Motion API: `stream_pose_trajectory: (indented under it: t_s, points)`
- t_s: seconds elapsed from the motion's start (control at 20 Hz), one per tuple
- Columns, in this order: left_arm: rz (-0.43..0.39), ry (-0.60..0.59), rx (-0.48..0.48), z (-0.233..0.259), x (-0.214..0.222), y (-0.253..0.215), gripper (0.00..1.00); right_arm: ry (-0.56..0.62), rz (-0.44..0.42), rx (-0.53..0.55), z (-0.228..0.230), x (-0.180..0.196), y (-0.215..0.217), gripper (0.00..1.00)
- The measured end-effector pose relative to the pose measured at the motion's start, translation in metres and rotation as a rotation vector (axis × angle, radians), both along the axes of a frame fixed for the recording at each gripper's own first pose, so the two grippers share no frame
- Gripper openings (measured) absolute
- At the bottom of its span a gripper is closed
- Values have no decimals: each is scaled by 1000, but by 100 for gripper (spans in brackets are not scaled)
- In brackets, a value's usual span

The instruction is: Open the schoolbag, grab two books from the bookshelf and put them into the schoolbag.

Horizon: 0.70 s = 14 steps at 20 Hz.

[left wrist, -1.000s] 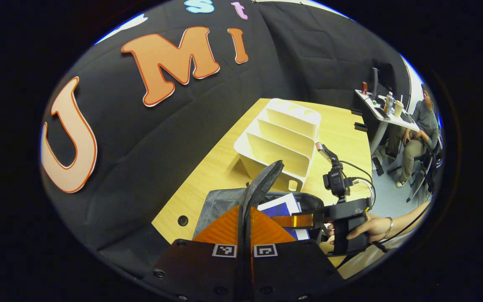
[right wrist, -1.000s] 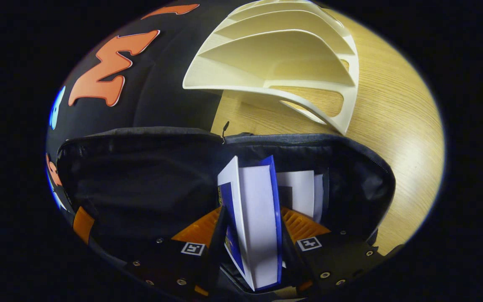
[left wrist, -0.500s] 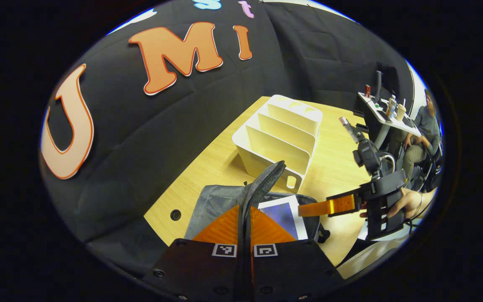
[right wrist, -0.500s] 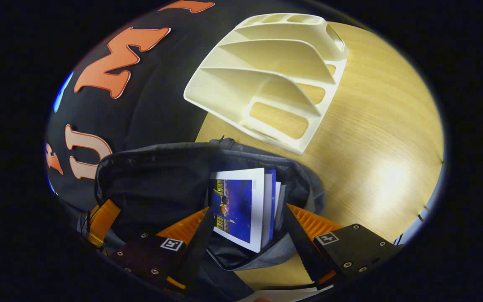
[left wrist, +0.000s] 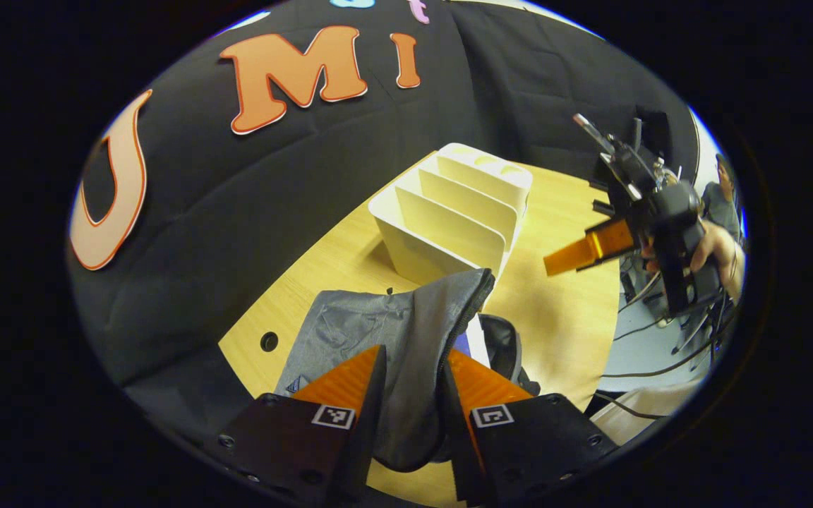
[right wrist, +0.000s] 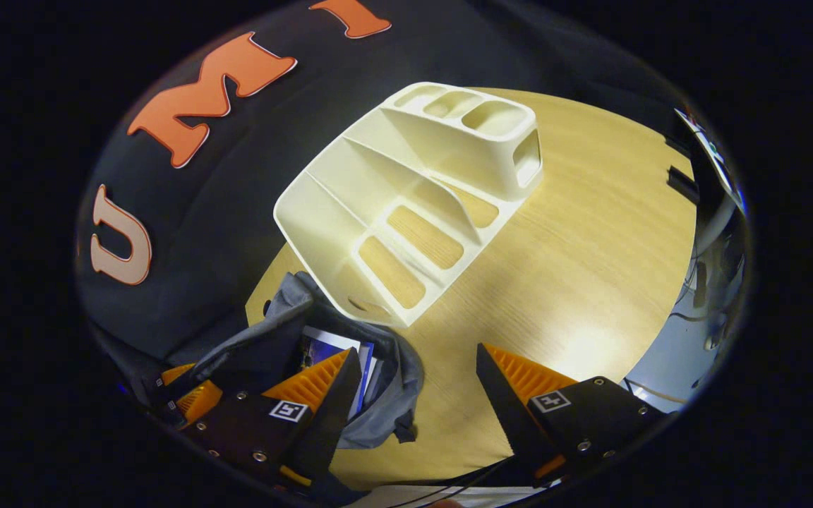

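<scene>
The grey schoolbag (left wrist: 350,331) lies open on the wooden table (left wrist: 569,317), with a blue-and-white book (right wrist: 329,349) inside its mouth; a strip of the book (left wrist: 470,339) also shows past the flap. My left gripper (left wrist: 413,351) is open, and the bag's flap (left wrist: 442,303) hangs loosely between its spread fingers. My right gripper (right wrist: 417,351) is open with nothing in it, raised above the table to the bag's right. The right gripper (left wrist: 579,252) is also seen from the left gripper view, high beside the cream bookshelf (left wrist: 449,219), whose slots (right wrist: 406,212) hold nothing. The left gripper (right wrist: 184,384) rests at the bag's near edge.
A hand (left wrist: 713,247) holds the right gripper, and cables trail off the table's right edge. A person (left wrist: 724,190) sits by a small desk at the far right. A round hole (left wrist: 269,341) is in the tabletop near the bag.
My left gripper has opened from its tight hold on the bag flap. My right gripper has risen out of the bag and away to the right, leaving the books inside.
</scene>
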State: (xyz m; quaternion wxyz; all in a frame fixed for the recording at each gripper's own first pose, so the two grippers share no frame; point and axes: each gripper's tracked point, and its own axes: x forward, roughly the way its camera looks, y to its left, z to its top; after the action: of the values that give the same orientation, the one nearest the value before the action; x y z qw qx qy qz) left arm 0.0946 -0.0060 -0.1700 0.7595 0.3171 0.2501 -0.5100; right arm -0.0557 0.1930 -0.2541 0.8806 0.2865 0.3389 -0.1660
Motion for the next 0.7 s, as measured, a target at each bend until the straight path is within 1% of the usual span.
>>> stream_pose_trajectory:
  t_s: [0.1, 0.15, 0.2, 0.3, 0.4, 0.45, 0.55, 0.7]
  points:
    - [40, 65, -21, -3, -22, -6, 47, 25, 42, 5, 4, 1, -9, 99]
    - [68, 84, -30, -2, -29, -9, 50, 41, 64, 3, 6, 1, -15, 99]
    - [95, 95, -37, -4, -33, -11, 55, 55, 93, -4, 9, 2, -21, 99]
    - [167, 101, -70, 1, -42, -17, 77, 83, 149, -46, 16, 3, -38, 99]
    - [255, 88, -123, 8, -47, -22, 99, 76, 207, -77, 33, 7, -56, 99]
    - [303, 67, -156, 19, -44, -29, 99, 67, 232, -98, 44, 11, -66, 99]
    - [392, 36, -255, 37, -42, -49, 99, 40, 274, -187, 69, 18, -93, 98]
    - [491, 33, -416, 64, -47, -79, 99, -50, 328, -396, 121, 31, -134, 98]
